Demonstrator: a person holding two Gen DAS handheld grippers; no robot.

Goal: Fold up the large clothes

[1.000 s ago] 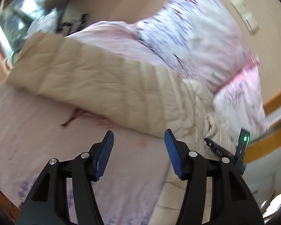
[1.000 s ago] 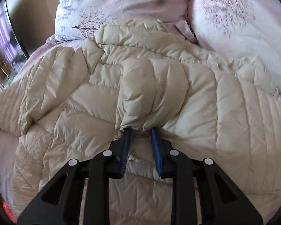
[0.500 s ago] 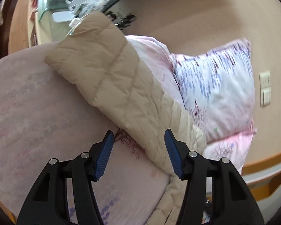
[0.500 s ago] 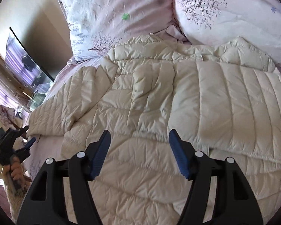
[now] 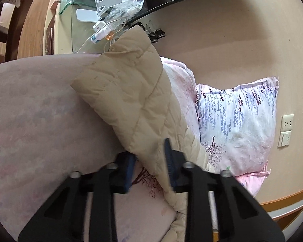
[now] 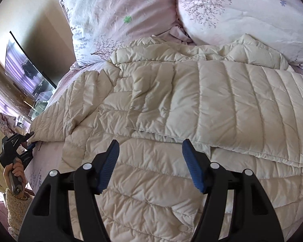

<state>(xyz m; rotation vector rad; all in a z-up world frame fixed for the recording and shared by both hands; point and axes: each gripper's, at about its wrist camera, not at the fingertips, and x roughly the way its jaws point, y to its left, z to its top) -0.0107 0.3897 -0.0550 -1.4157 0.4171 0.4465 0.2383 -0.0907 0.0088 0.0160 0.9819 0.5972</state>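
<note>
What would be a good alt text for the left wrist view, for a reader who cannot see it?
The left gripper has just closed its jaws on the edge of a beige quilted jacket sleeve lying across a pink bed sheet. A floral pillow leans on the wall behind.

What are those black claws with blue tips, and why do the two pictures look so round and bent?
No robot here: a person holds one hand-held tool in each hand, and a wide-angle camera on each looks out along its two fingers, which bends the picture. The left-hand view shows the left tool, whose jaws have just been closing on the sleeve of a cream puffer jacket. The right-hand view shows the right tool, open and empty above that jacket after its jaws have just been opening. The jacket lies spread on a bed with a pink sheet, below flowered pillows. At that picture's left edge you can see the person's left hand gripping the other tool.
</note>
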